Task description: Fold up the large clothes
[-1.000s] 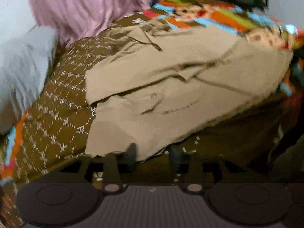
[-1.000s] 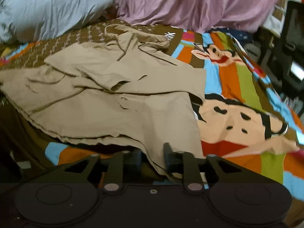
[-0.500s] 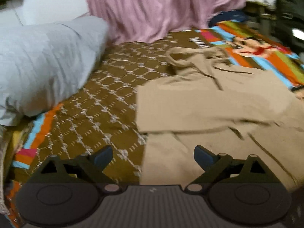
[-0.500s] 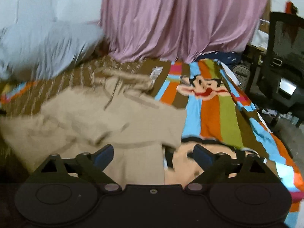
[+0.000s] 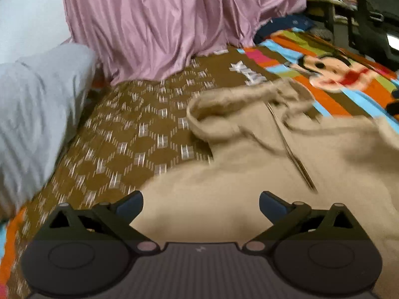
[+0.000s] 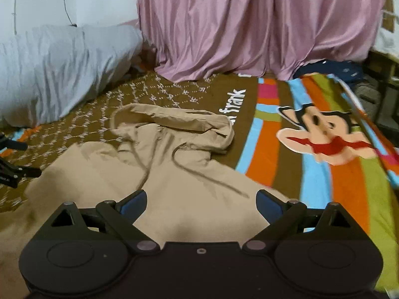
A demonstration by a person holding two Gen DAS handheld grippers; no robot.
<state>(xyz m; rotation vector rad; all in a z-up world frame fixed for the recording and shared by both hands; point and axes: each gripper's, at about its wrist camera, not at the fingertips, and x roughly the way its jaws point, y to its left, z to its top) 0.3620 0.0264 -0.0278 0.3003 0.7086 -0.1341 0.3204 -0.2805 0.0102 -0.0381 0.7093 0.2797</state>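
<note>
A tan hooded jacket lies spread on the bed, its hood toward the curtain and a drawstring trailing over the chest. My left gripper hovers over the jacket's left shoulder area; its jaws are opening wide and hold nothing. In the right wrist view the jacket and its hood lie straight ahead. My right gripper stands open over the chest, with only flat cloth beneath it. Black finger parts show at that view's left edge.
A grey pillow lies at the back left. A pink curtain hangs behind the bed. The bedspread is brown-patterned on the left and striped with a cartoon face on the right. Dark furniture stands beyond the bed's right side.
Both grippers let go of the jacket's lower hem, opened wide and travelled up over the jacket toward the hood. The hood and curtain now fill the views.
</note>
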